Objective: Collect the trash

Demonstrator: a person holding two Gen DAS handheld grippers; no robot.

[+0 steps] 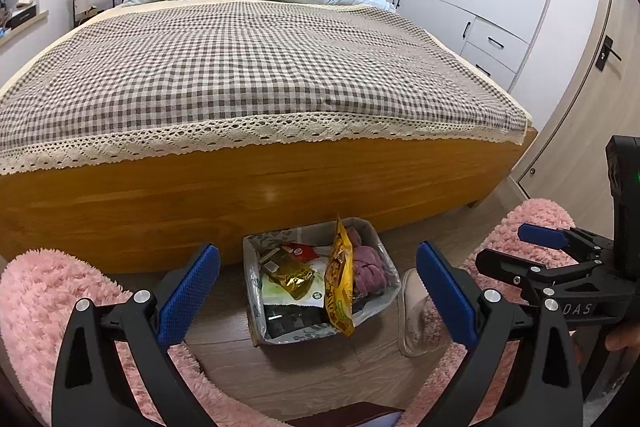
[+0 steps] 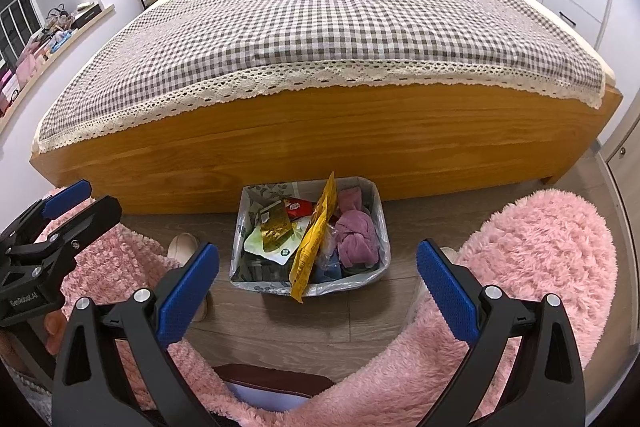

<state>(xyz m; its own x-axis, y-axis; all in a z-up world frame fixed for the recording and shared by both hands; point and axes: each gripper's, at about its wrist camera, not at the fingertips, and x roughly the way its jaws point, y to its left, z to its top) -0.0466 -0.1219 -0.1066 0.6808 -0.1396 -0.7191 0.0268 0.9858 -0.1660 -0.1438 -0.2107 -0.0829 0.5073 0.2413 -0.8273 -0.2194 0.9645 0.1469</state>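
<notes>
1. Honey-toned wood framed the left wrist view: a bed [image 1: 256, 195] w/ a checked cover, and at its foot, on the floor, a lined trash bin [image 1: 256, 315] already loaded w/ wrappers. The left gripper [image 1: 318, 291] hung above it, blue pads spread wide, nothing between them. A yellow snack bag [image 1: 340, 283] stood on edge, poking above the bin's rim; a purple cloth bundle [image 1: 370, 267] sat beside it at the bin's right. The right gripper [image 1: 540, 239] showed at frame right, over pink fluffy fabric [image 1: 40, 291].

2. Right wrist view: same trash bin [image 2: 240, 259] between the spread, empty pads of the right gripper [image 2: 318, 291]; the left gripper [image 2: 68, 201] appeared at frame left, also empty. The yellow snack bag [image 2: 316, 239] leaned over the near rim.

3. Handling, as judged: contents looked light, crinkly, prob. slippery; liner thin and soft. Best hold appeared to be the liner's rim or the bag's upper edge, pinched flat.
</notes>
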